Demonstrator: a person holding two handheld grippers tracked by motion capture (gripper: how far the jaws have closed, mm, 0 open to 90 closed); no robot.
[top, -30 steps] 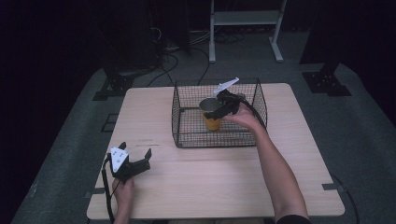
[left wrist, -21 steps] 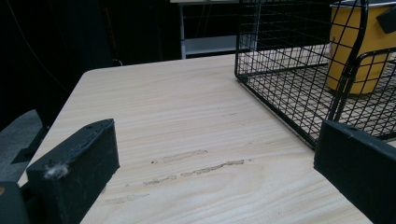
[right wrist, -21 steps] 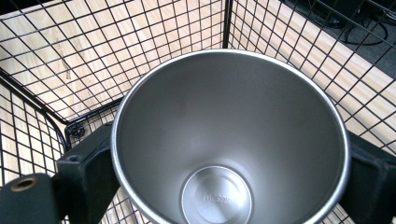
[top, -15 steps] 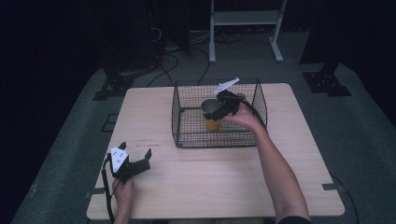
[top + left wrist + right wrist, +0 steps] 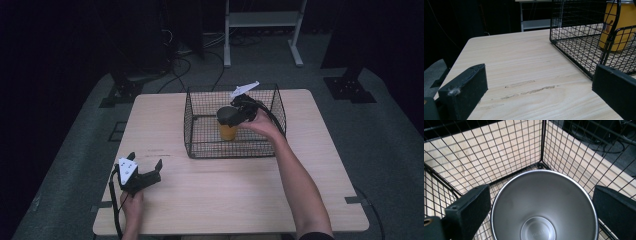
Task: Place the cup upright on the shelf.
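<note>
Yellow metal cup (image 5: 228, 131) with a bare steel interior: it stands upright inside the black wire-mesh basket (image 5: 200, 145), on the basket floor, toward its right half. The basket serves as landmark.

Nearest item, well in front of the basket and to its left: the left gripper (image 5: 151, 172), held by a hand (image 5: 131, 204) at the near edge of the pale wooden table (image 5: 225, 195). Its jaws stand wide apart with nothing between them. In the left gripper view the basket's near corner and the cup's yellow side (image 5: 621, 27) sit ahead of the right-hand jaw.

Inside the basket, over the cup: the right gripper (image 5: 239, 116), angled down from the basket's right side. Its jaws are spread, one on either side of the cup's rim (image 5: 544, 202); contact with the rim cannot be determined.

Beyond the basket: a white metal frame (image 5: 262, 20) on the dark floor.
</note>
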